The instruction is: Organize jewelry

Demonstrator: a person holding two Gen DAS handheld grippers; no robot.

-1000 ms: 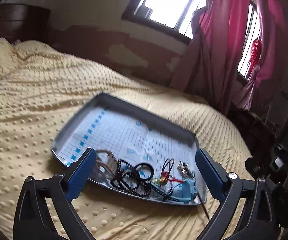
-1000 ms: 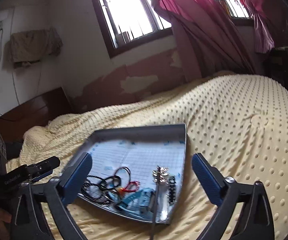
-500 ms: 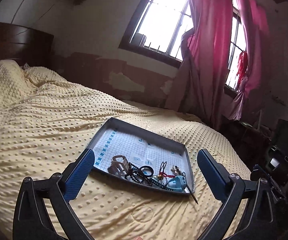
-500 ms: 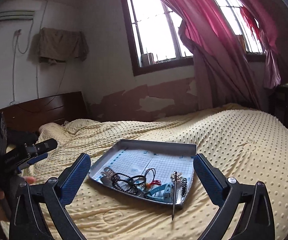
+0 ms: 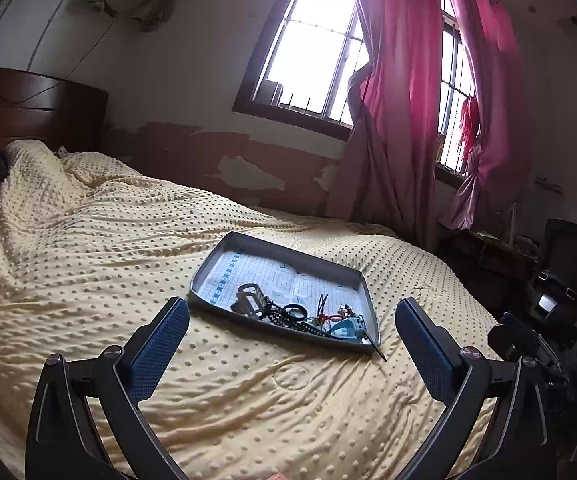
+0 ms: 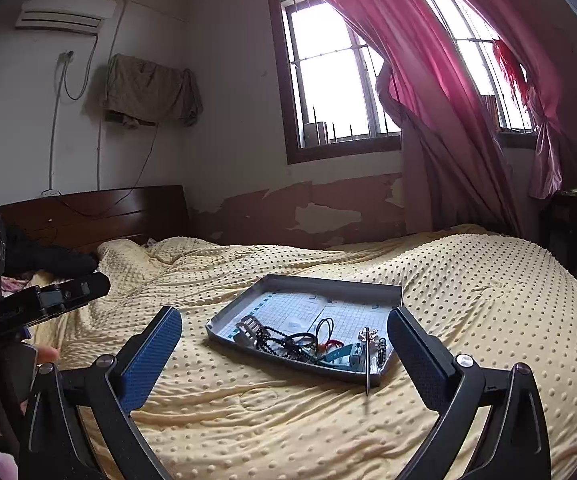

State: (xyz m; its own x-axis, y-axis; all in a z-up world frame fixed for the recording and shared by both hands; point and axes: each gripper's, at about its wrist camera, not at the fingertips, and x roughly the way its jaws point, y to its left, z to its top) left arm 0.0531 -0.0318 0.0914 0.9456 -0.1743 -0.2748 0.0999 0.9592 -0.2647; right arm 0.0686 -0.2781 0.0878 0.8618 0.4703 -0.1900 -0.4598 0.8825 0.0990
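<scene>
A grey tray (image 5: 276,249) lies on the bed; it also shows in the right wrist view (image 6: 330,281). Jewelry is piled along its near edge: a black bead string (image 5: 276,314), a black ring (image 5: 295,311), a metal watch band (image 5: 248,298), a teal piece (image 5: 344,326) and a thin hair stick (image 6: 367,364) overhanging the rim. My left gripper (image 5: 291,344) is open and empty, well back from the tray. My right gripper (image 6: 284,354) is open and empty, also back from it.
The yellow dotted bedspread (image 5: 68,264) covers the bed. A dark headboard (image 6: 96,212) stands at the far end. Pink curtains (image 5: 400,100) hang by the windows. Dark furniture (image 5: 560,280) stands right of the bed. The other gripper's body (image 6: 28,304) shows at left.
Both grippers have pulled back and up from the tray, which now looks smaller and farther away. Both stay open. The jewelry has not moved.
</scene>
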